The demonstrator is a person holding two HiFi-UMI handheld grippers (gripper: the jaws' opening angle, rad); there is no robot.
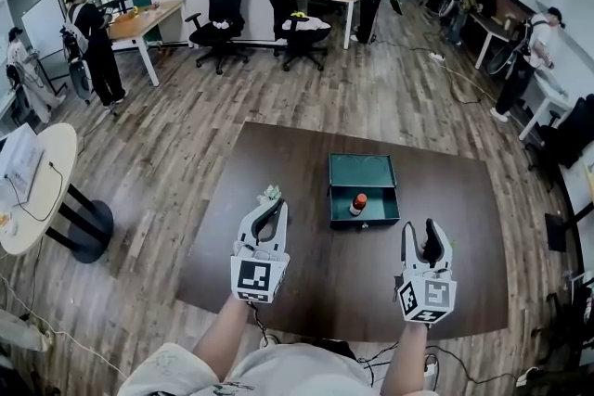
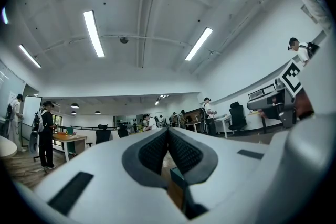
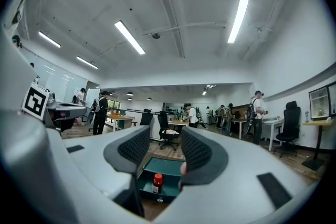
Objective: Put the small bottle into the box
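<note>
A small bottle with a red cap stands upright inside the open green box on the dark table, near the box's front wall. My right gripper hovers to the right of the box and nearer to me, open with nothing between its fingers. In the right gripper view the bottle and the box show through the gap of the right gripper. My left gripper is left of the box, its pads pressed together and holding nothing. In the left gripper view, a teal box corner peeks below the left gripper.
The brown table stands on a wooden floor. A round white table is at the left. Black office chairs and desks stand at the back. Several people stand around the room's edges.
</note>
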